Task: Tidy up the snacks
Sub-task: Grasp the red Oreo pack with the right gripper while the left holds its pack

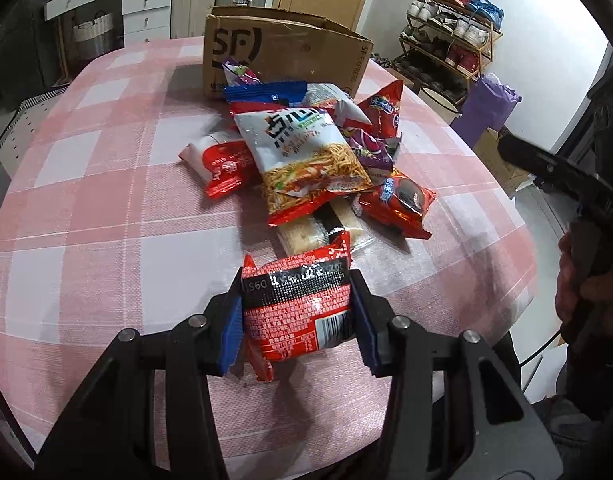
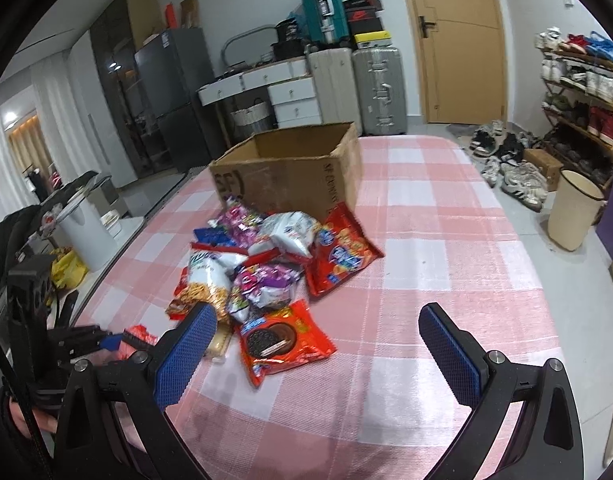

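Observation:
My left gripper is shut on a red snack packet and holds it above the near part of the pink checked table. A pile of snack bags lies in the middle, with a noodle bag on top and a red cookie pack at its right. An open cardboard box stands behind the pile. My right gripper is open and empty, above the table in front of the pile. The cookie pack lies just ahead of its left finger. The box looks empty inside.
The left gripper with its red packet shows at the left edge of the right wrist view. Suitcases, drawers and a door stand beyond the table. A shoe rack and a cream bin stand at the right.

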Tool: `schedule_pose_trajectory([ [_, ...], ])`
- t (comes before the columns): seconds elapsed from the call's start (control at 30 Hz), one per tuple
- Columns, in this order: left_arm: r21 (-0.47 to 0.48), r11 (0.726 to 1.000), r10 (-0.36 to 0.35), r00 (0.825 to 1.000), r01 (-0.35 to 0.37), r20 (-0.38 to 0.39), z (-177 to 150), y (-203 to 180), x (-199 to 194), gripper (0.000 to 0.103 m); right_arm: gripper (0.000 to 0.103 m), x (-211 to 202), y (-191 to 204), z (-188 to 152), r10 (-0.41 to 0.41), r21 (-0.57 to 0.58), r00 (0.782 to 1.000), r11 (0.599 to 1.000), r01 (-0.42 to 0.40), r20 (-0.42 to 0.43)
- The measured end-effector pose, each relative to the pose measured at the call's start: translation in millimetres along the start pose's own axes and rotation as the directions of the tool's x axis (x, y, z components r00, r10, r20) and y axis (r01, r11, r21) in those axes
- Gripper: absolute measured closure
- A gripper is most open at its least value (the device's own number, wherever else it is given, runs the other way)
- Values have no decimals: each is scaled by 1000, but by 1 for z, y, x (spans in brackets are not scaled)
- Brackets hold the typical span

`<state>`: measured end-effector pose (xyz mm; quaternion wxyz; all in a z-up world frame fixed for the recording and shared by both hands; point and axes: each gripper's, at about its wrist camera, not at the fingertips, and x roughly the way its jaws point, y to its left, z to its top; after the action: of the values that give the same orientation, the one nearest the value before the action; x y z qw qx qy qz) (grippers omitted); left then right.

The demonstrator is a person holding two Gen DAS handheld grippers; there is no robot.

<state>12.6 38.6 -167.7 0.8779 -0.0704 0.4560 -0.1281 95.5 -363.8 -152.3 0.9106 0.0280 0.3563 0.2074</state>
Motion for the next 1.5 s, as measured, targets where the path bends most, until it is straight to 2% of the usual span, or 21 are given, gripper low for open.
schedule_pose_trajectory([
  [0.23,-15,1000,-1,1000,2,19,1,8,-8,59,0,18,7,-7,46,-25,998,999,-47,-41],
  [0.4,-8,1000,-6,1000,6,5,1,9,-5,59,0,37,10,-13,83,-39,993,995,-87,-81],
  [0.8,-39,999,-6,1000,6,-7,6,23,3,59,0,84,9,-20,109,-64,980,991,-121,-165],
  [1.07,-59,998,-7,1000,7,-3,9,30,2,59,1,106,22,-22,120,-116,971,982,-146,-209],
  [1.1,-62,998,-8,1000,7,-4,9,31,2,59,3,109,24,-22,118,-126,969,981,-147,-218],
  [1.17,-70,998,-6,1000,5,-5,9,33,2,59,18,117,29,-22,109,-153,963,977,-149,-245],
  [1.3,-83,997,-3,1000,3,2,10,37,0,59,29,122,34,-23,67,-191,967,975,-117,-247],
  [1.37,-84,996,1,1000,0,9,10,37,-3,59,40,122,34,-24,54,-203,969,973,-105,-243],
  [1.5,-82,997,5,1000,-3,25,10,36,-10,59,48,118,31,-25,66,-187,968,976,-113,-240],
])
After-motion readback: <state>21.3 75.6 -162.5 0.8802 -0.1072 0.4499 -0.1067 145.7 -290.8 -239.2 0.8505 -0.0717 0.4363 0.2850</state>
